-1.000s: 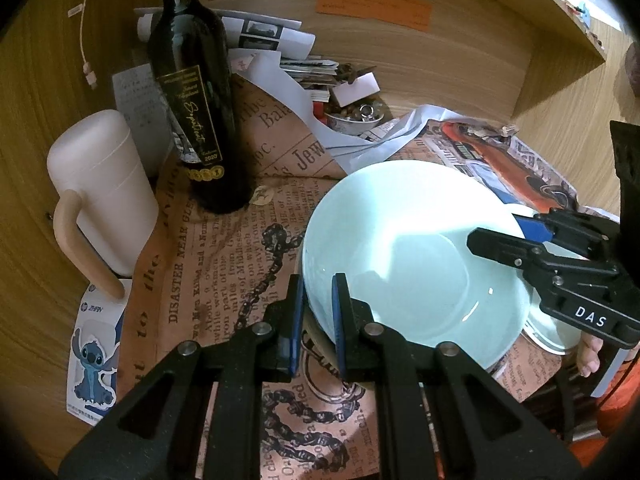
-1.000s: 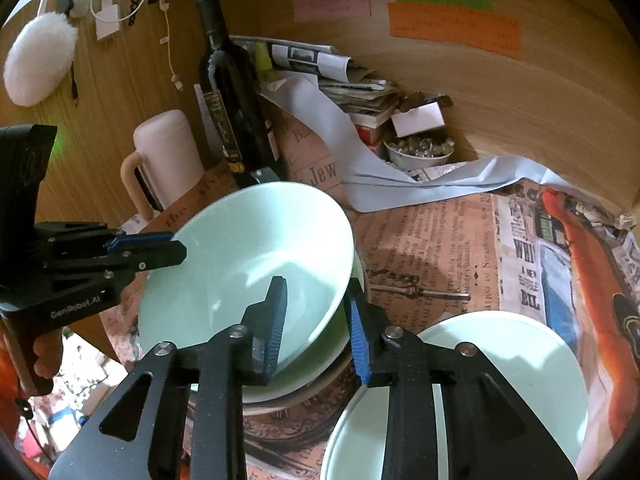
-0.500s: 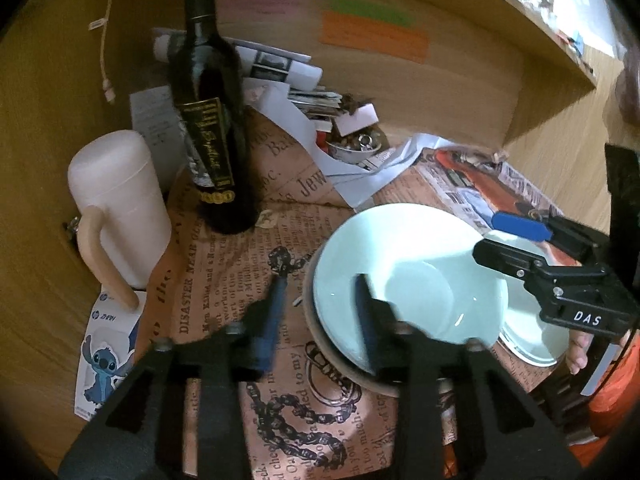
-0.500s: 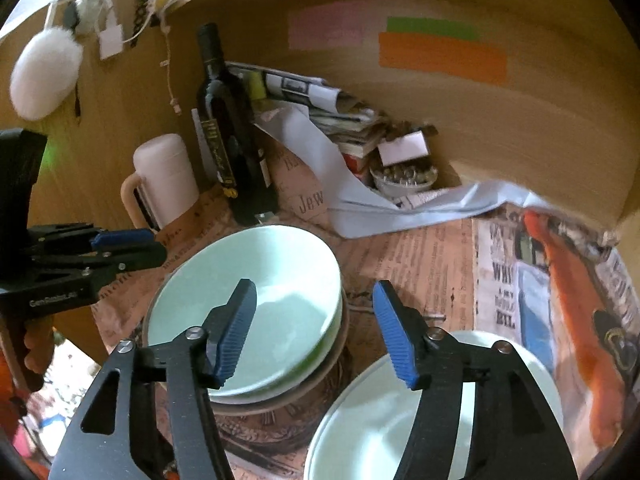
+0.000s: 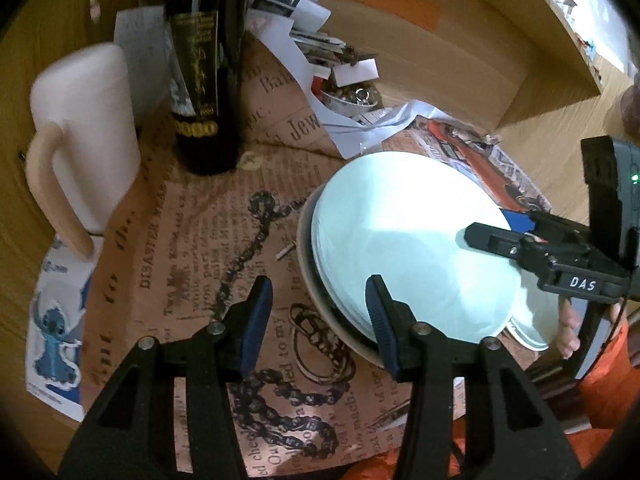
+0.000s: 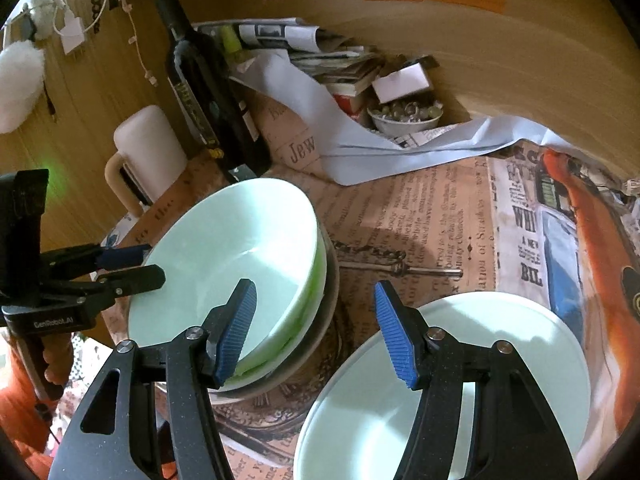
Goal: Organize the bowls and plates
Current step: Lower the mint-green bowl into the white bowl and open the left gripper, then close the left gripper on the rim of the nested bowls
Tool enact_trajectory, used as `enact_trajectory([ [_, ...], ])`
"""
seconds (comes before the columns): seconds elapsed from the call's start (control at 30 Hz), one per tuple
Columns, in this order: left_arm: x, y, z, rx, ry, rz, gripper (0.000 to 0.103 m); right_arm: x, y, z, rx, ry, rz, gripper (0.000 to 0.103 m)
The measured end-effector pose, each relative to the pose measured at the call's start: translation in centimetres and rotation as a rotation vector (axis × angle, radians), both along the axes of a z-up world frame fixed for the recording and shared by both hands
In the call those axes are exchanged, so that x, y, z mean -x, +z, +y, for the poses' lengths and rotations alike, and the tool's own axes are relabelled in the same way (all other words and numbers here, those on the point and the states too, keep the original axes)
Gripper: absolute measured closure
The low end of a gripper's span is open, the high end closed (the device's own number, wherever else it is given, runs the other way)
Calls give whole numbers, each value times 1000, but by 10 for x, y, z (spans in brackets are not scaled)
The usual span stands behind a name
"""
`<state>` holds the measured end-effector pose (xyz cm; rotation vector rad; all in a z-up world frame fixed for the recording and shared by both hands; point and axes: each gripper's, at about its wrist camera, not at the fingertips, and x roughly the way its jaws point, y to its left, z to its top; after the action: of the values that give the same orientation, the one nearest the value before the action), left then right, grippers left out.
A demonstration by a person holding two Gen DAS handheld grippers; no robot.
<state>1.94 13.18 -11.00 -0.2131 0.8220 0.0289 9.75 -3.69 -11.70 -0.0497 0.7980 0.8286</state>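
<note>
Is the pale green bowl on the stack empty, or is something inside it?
Empty. The pale green bowl shows only its bare, smooth inside in both views.

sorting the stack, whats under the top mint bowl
Under the top mint bowl a second pale green rim shows, nested, and below that a wider grey-brown dish. Their insides are covered, and whether more pieces sit between them cannot be seen.
</note>
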Motion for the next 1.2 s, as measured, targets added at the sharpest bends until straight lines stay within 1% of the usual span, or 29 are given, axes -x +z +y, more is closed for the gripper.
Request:
enact_trajectory([
  [0.17, -4, -4, -1, 29, -27, 5, 55, -6, -7, 8, -1, 32, 72, 47],
  [0.23, -7, -5, -2, 44, -40, 8, 56, -8, -11, 11, -1, 47, 103, 53],
  [0.3, -8, -6, -3, 48, -46, 10, 61, -11, -15, 12, -15, 60, 142, 54],
  [0.33, -9, -6, -3, 58, -54, 10, 63, -13, -16, 12, -24, 67, 161, 57],
  [0.37, -9, -6, -3, 62, -54, 11, 64, -13, -16, 12, -24, 68, 168, 58],
  [0.57, -8, -6, -1, 73, -43, 7, 67, -11, -14, 13, -7, 56, 141, 63],
  [0.63, -8, -6, -5, 45, -31, 7, 67, -9, -13, 13, 0, 42, 127, 65],
  [0.77, -7, -5, -18, -41, -3, 4, 67, -2, -11, 14, 15, 17, 78, 66],
  [0.83, -5, -5, -21, -69, 5, 3, 67, -1, -10, 14, 22, 10, 65, 67],
  [0.9, -5, -4, -20, -67, 14, 4, 67, 1, -9, 14, 28, 8, 56, 68],
  [1.03, -3, -3, -17, -37, 30, -2, 67, 1, -8, 12, 24, 3, 57, 70],
  [1.2, -2, -2, -20, -40, 38, -6, 67, 2, -5, 11, 7, -10, 51, 71],
])
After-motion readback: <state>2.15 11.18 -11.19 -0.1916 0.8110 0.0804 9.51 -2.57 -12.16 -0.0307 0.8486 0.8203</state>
